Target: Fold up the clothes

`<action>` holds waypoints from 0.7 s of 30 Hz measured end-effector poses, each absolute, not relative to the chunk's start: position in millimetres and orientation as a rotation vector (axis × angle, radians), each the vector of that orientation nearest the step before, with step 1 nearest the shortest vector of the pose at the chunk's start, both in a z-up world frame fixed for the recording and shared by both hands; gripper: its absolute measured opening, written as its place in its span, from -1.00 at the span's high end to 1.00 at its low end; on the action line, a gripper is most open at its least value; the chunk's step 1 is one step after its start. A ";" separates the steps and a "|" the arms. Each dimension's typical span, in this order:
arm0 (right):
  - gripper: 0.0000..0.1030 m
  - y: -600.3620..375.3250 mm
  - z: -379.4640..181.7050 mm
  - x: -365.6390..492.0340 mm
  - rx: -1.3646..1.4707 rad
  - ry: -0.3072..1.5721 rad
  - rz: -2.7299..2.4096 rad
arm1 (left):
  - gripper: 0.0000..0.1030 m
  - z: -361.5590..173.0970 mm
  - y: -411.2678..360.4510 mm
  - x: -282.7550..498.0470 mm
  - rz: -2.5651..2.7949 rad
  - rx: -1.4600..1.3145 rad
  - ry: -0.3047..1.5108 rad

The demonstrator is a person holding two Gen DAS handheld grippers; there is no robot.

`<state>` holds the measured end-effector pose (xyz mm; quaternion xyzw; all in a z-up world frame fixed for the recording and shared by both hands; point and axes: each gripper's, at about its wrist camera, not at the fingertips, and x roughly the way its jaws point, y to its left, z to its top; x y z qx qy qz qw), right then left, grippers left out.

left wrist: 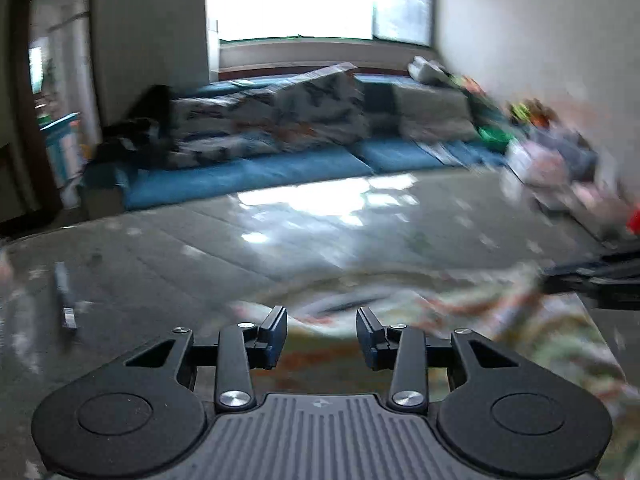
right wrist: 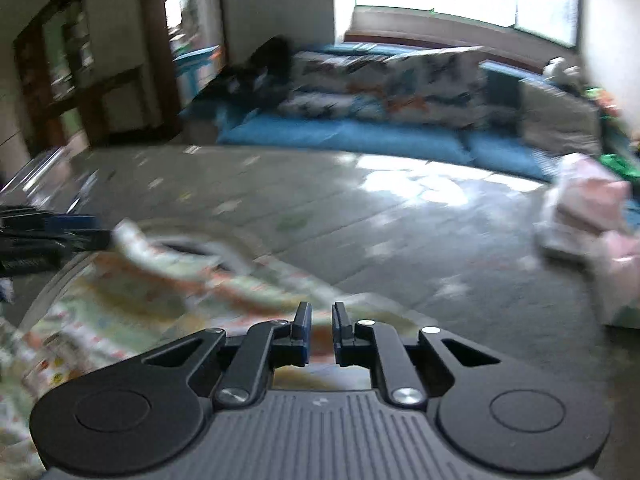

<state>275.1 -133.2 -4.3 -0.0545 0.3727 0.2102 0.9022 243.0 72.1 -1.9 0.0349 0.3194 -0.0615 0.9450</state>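
A light garment [left wrist: 500, 332] printed in red, green and yellow lies spread and rumpled on the grey floor mat [left wrist: 280, 240]. My left gripper [left wrist: 322, 316] hovers over its near left part with its jaws apart; only cloth lying below shows through the gap. In the right wrist view the same garment [right wrist: 120, 312] stretches away to the left. My right gripper [right wrist: 321, 312] is over the garment's right edge, jaws a narrow slit apart with nothing pinched. Each gripper shows at the other view's edge: right gripper [left wrist: 592, 280], left gripper [right wrist: 40, 240]. Both views are motion-blurred.
Blue cushions [left wrist: 248, 176] with patterned bedding [left wrist: 280, 120] line the far wall under a bright window. A heap of coloured clothes [left wrist: 552, 160] and a pink-white stack [right wrist: 588, 208] sit at the right. A small dark object [left wrist: 64, 292] lies at the left. A doorway [right wrist: 80, 72] is far left.
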 end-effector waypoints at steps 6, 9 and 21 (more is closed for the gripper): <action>0.80 -91.8 -15.0 283.0 -0.144 0.795 0.521 | 0.22 -22.5 43.7 256.8 -0.179 0.129 0.723; 0.80 -76.6 -22.7 289.1 -0.180 0.812 0.543 | 0.23 -26.8 41.1 264.6 -0.172 0.125 0.735; 0.76 -66.9 -15.8 304.4 -0.109 0.784 0.583 | 0.09 -22.7 42.1 255.6 -0.153 0.116 0.684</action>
